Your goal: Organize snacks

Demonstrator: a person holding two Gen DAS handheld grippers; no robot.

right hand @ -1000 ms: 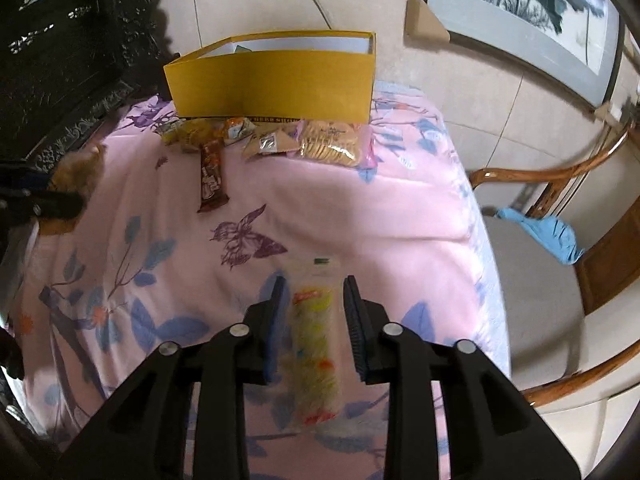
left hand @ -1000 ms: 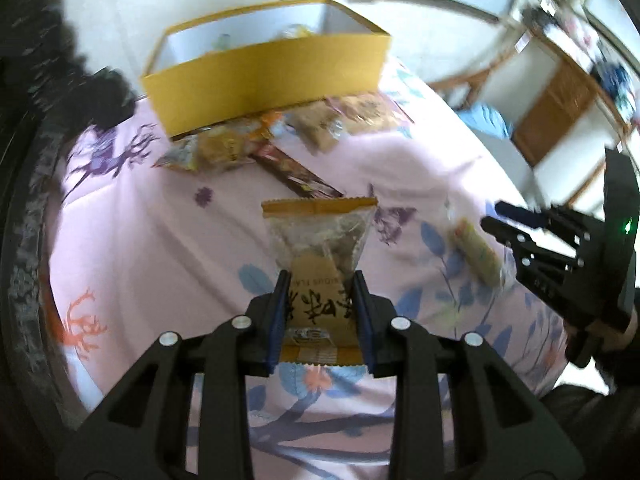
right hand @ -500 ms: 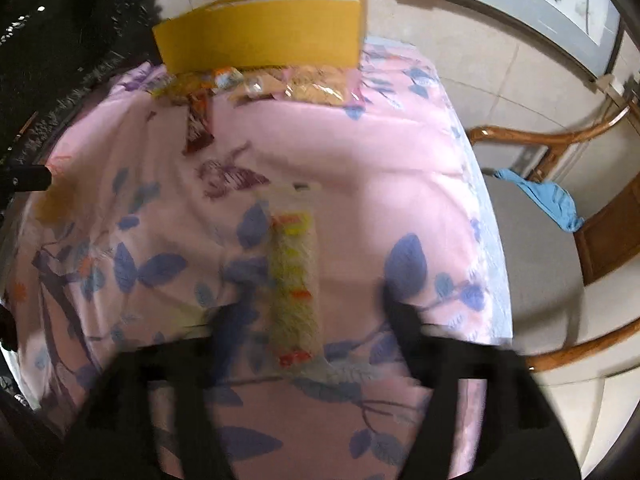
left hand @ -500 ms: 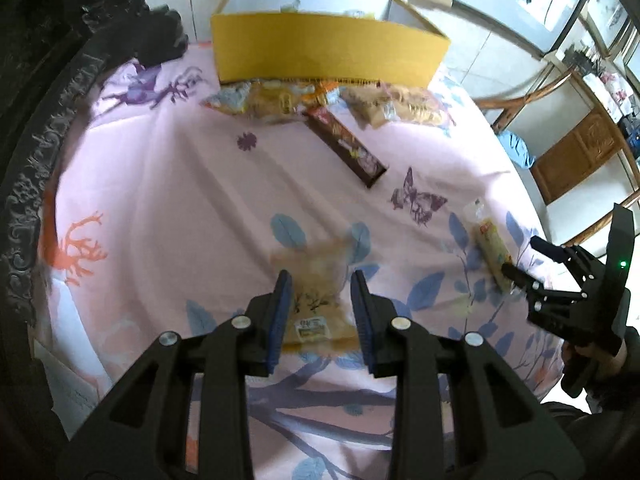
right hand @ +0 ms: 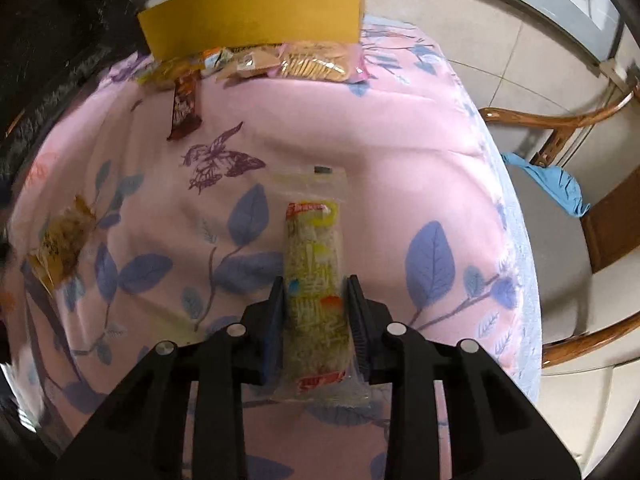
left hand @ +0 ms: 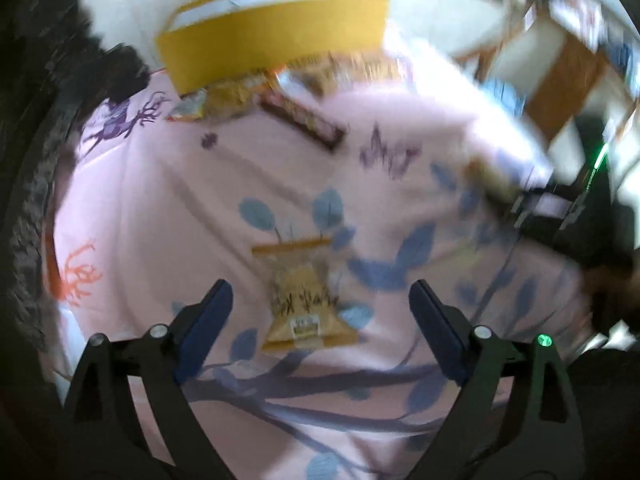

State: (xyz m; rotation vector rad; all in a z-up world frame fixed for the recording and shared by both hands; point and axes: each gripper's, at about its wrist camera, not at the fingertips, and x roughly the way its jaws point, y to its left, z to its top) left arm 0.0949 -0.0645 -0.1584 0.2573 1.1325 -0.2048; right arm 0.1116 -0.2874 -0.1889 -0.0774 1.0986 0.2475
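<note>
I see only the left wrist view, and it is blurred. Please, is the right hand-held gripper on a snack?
Observer: Yes. In the right wrist view the right hand-held gripper has the yellow noodle-snack packet between its jaws. They are closing, and the pads look to be against its sides.
Operator: Is that packet in the air or on the cloth?
Observer: It seems to lie flat on the pink tablecloth, with its long side pointing toward the yellow box.
Operator: What is at the right end of the row in front of the box?
Observer: A clear packet of pale crackers, lying just in front of the box.
</note>
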